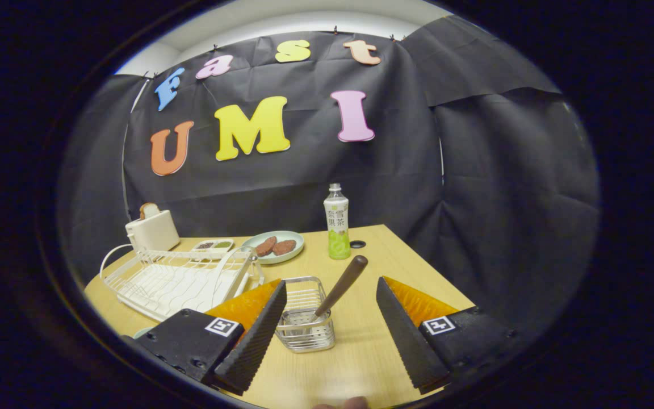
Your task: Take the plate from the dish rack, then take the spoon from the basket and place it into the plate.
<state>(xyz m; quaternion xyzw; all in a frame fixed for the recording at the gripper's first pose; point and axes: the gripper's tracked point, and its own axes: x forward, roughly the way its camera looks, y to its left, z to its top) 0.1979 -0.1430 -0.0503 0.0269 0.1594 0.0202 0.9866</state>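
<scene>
The claw (pixel 327 318) is released around the basket (pixel 304 313); closing now can catch its rim instead of the leaning spoon (pixel 343 284) and tip it.

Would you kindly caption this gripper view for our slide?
Open gripper straddles the basket holding the spoon, beside the dish rack.
</scene>
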